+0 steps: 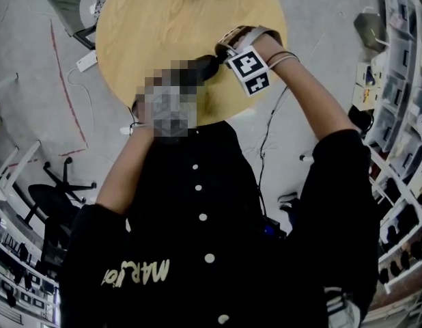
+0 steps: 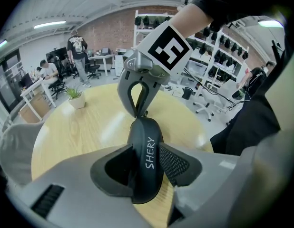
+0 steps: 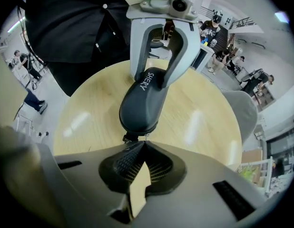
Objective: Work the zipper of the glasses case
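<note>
A dark grey glasses case marked "SHERY" is held above the round wooden table. My left gripper is shut on the case's body, one pad pressing on each side. My right gripper is shut, its tips pinched on the small zipper pull at the case's near end. From the left gripper view, the right gripper meets the far tip of the case. In the head view the case shows beside the right gripper; the left gripper is hidden there.
A small potted plant stands at the table's far edge. A grey chair sits beside the table, and a power strip and cables lie on the floor. Shelving lines the right side. People work at desks in the background.
</note>
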Demonstrator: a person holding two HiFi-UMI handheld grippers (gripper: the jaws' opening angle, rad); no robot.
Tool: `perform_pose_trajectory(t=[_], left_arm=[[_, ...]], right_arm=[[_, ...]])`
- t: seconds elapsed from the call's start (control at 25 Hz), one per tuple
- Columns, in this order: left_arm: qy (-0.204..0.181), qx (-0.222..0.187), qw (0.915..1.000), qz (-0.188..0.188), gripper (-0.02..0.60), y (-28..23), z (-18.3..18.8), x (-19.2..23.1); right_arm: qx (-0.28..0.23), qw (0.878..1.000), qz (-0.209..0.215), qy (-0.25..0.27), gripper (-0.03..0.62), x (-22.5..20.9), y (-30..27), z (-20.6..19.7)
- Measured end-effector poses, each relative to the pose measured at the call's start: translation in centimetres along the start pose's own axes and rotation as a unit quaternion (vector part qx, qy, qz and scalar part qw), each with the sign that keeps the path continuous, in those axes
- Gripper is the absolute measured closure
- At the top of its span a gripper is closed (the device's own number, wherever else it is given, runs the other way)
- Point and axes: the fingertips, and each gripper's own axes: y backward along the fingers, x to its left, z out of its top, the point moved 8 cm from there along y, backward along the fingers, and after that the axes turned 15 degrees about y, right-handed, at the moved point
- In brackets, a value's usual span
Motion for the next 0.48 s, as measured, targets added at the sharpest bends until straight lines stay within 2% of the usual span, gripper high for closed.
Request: perform_pose_trajectory(t=[0.32,0.48], left_arm=[[-0.003,0.015,0.9999,-0.004,0.408,0.2,0.1,0.0],[-0.011,0.019,0.9998,-0.005,0.408,0.2,0.3,-0.1]], right_arm=[[0.013,0.999,-0.005,-0.04,0.589,1.8,0.1,0.6],[0.023,0.997,-0.024,-0.075,0.589,2.6,0.4,1.1]])
